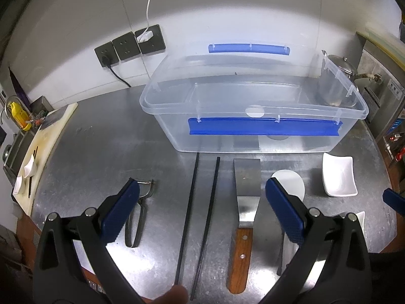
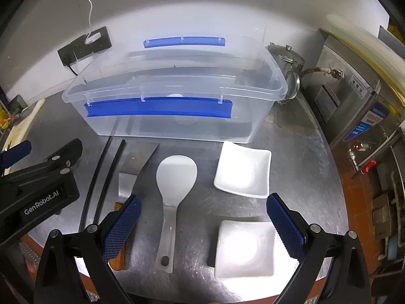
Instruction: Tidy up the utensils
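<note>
- Right wrist view: the only writing I can read is "GenRobot.AI", in white on the black body of my left gripper point(image 2: 38, 177) at the left edge; the labels on the steel machines at the right are too small to read.
- My right gripper point(image 2: 202, 225) has its blue pads spread wide and holds nothing; it hangs above the white rice paddle point(image 2: 174, 177) and the nearer of two white square dishes point(image 2: 245, 248), the other dish point(image 2: 243, 169) lying further back.
- My left gripper point(image 1: 202, 215) is likewise wide open and empty, over the steel table point(image 1: 101, 152).
- Utensils on the table, counted: two black chopsticks point(image 1: 197, 217) side by side, one metal scraper point(image 1: 244, 197) with a wooden handle, one peeler point(image 1: 141, 207) to their left, one rice paddle.
- One clear plastic bin point(image 1: 253, 116) with blue latches stands just behind the utensils, near the wall; I count two blue latches.
- On the wall, three dark sockets point(image 1: 129, 45); one has a white plug, one a black.
- One steel kettle point(image 2: 288, 63) stands to the right of the bin.
- A cutting board point(image 1: 48, 136) lies at the far left.
</note>
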`<state>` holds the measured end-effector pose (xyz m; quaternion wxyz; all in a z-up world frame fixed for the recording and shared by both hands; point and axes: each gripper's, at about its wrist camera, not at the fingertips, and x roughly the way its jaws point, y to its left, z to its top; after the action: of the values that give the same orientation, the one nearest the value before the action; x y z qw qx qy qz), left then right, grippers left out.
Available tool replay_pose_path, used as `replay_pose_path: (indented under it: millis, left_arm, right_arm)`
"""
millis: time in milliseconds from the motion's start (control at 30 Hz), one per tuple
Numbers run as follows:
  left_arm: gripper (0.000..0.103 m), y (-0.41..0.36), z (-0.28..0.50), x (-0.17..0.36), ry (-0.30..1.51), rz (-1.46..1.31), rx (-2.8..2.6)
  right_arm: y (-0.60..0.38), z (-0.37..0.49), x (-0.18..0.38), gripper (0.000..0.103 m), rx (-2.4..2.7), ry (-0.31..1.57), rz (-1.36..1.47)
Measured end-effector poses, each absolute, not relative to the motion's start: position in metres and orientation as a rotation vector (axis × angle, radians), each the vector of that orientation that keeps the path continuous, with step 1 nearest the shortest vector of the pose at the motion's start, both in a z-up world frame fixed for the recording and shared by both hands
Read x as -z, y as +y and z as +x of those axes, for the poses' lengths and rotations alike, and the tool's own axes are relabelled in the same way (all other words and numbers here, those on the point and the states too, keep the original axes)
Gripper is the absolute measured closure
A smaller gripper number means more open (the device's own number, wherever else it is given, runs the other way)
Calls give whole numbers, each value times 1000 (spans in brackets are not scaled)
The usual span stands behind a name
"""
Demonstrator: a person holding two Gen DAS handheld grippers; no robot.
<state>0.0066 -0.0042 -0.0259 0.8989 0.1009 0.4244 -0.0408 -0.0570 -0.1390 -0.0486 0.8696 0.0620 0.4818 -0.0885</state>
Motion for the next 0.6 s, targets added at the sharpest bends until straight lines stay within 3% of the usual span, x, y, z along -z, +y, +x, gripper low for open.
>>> replay_pose_path:
  millis: [600]
  left_arm:
    - [7,-17,15,32,903,223,100]
  right_arm:
    - [-145,-51,55,5,198,1033,123]
